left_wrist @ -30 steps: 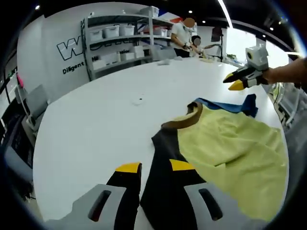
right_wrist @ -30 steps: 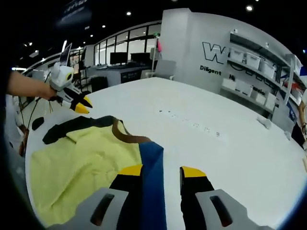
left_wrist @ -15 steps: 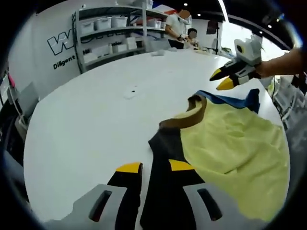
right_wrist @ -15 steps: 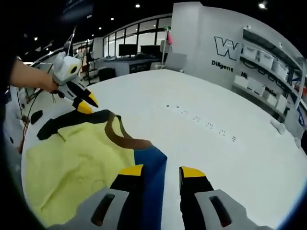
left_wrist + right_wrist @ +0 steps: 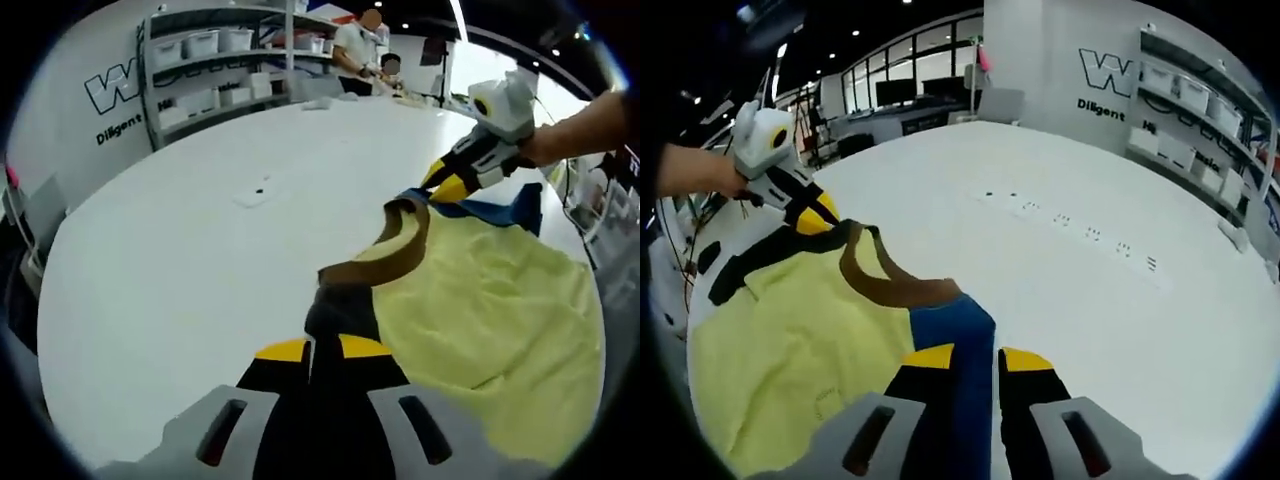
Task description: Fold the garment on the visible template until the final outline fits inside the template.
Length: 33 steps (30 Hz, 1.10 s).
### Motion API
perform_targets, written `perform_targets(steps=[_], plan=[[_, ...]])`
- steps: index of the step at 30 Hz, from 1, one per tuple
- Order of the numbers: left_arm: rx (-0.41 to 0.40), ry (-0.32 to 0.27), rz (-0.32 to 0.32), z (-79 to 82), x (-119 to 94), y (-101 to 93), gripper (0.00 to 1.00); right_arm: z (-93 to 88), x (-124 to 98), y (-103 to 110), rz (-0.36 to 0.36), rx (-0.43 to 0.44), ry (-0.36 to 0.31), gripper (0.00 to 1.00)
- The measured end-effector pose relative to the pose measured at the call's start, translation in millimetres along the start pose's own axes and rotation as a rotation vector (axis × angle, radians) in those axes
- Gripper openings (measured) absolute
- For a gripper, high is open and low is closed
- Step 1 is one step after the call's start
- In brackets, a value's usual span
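Left gripper pinches the garment's dark sleeve; right gripper clamps the blue sleeve (fold beyond hidden) — table.

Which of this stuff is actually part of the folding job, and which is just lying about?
Part of the job:
- yellow garment with brown collar
- left claw, shut on the dark sleeve
- right claw, shut on the blue sleeve
- white table

Just lying about:
- shelves with bins
- people at the far end
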<state>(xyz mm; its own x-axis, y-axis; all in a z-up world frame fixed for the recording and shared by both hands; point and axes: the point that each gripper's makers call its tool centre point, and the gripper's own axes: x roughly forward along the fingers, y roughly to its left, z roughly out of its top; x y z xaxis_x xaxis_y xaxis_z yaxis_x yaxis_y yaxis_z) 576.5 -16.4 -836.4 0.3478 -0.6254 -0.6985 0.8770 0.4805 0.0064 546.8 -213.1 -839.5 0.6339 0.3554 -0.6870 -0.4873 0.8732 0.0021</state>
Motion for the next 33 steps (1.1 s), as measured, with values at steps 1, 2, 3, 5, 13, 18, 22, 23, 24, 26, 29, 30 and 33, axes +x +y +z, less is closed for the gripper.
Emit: perform_targets(steps=[1,2,3,5,13,18,22,23,24,26,29,30,33], plan=[[0.02,0.016,0.003,-3.1,0,-0.1,0.03,-1.6,0,0,-0.005,-0.011,0.01,0.04],[0.039,0.028,0.018,-5.4,-2,1.4,0.03,-2.6,0,1,-0.016,-0.036,0.019,0.0],[0.026,0.019,0.016,-4.3,-3,1.4,0.03,-2.4,-1,0,-0.026,-0.045,0.021,0.0],[0.043,0.028,0.017,-5.7,-5,2.6,0.03,0.0,-2,-4,-0.045,-0.054,0.014,0.0],[0.101,0.053,0.045,-11.4,-15,15.0,0.03,13.7,-14,-16,-0.086,-0.069,-0.044,0.0],[0.077,-0.012,0.028,3.3,-14,13.4,0.03,17.2,-15,-16,-0.087,-0.08,-0.058,0.0],[0.02,-0.047,0.002,13.3,-5,10.0,0.18,19.8,-16,-15,-0.089,-0.086,-0.073,0.0],[0.03,-0.035,0.003,12.1,-2,9.1,0.19,20.8,-17,-14,-0.087,-0.088,-0.081,0.0],[0.051,-0.021,0.001,9.8,0,7.6,0.18,20.5,-17,-15,-0.089,-0.09,-0.08,0.0],[0.087,-0.001,-0.006,5.8,4,3.4,0.17,20.4,-17,-16,-0.088,-0.091,-0.084,0.0],[0.118,-0.004,0.003,6.1,6,1.1,0.16,19.9,-18,-16,-0.091,-0.091,-0.088,0.0],[0.109,-0.001,0.009,6.4,7,2.8,0.18,19.8,-18,-17,-0.092,-0.092,-0.089,0.0],[0.104,-0.012,0.015,6.4,7,5.2,0.17,18.8,-17,-17,-0.092,-0.088,-0.09,0.0]])
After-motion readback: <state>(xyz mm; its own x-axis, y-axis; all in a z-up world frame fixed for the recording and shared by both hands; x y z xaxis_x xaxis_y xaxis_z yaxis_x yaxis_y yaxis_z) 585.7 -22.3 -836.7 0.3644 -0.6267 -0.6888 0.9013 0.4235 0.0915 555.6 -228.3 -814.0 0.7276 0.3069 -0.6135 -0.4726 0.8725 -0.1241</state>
